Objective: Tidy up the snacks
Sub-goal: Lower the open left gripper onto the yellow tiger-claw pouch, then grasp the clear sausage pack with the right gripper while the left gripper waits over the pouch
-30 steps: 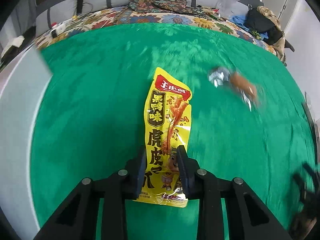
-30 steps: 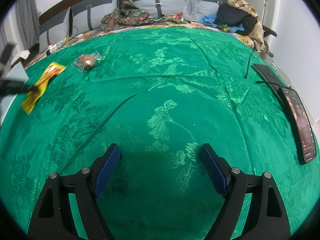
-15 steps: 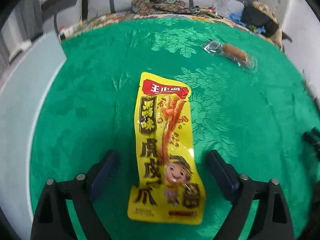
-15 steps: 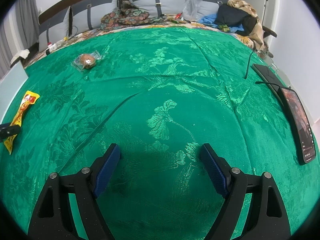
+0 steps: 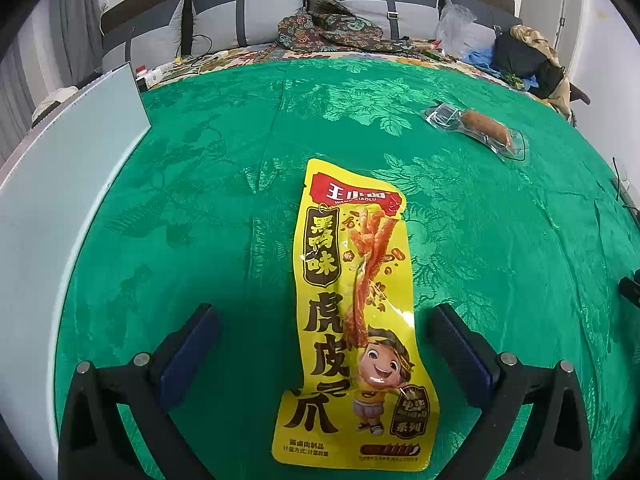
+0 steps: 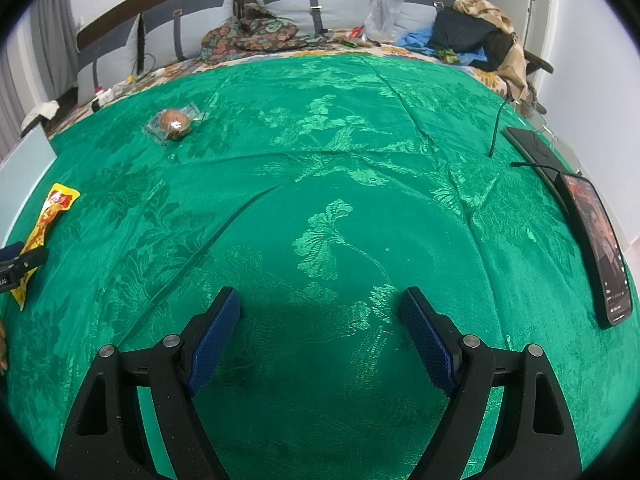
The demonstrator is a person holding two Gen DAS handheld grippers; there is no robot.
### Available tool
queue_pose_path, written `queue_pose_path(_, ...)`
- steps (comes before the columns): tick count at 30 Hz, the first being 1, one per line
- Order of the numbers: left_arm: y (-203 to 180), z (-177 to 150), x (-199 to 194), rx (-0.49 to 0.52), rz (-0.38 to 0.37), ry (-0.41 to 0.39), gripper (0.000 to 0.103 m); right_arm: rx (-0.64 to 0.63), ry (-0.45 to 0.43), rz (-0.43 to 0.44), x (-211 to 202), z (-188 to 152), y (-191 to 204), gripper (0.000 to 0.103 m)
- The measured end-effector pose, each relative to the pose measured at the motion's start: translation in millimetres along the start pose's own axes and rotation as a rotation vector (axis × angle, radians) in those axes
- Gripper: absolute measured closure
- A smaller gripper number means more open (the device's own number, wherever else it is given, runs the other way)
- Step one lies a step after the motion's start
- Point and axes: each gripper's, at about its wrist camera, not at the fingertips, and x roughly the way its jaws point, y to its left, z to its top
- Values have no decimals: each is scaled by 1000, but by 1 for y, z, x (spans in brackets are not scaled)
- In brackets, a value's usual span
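Note:
A long yellow snack packet (image 5: 354,320) with red and black print lies flat on the green cloth (image 5: 200,184), between the fingers of my left gripper (image 5: 324,320). That gripper is open and does not touch the packet. A clear-wrapped brown snack (image 5: 480,126) lies further off to the right. My right gripper (image 6: 320,312) is open and empty over bare green cloth (image 6: 320,160). In the right wrist view the yellow packet (image 6: 44,228) is at the far left and the wrapped snack (image 6: 174,122) is at the upper left.
A pale grey-white box (image 5: 52,184) stands along the left edge of the cloth. A phone (image 6: 600,244) and a dark cable (image 6: 496,128) lie at the right edge. Pillows, clothes and bags (image 6: 472,36) sit beyond the far edge.
My left gripper was shut on the yellow packet and carrying it. It has set the packet down on the cloth and opened wide. The right gripper has not moved.

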Motion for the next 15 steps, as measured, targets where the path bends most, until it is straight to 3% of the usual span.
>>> queue_pose_path(15, 0, 0, 0, 1, 0, 0, 0, -1, 4, -21, 0, 0, 3, 17)
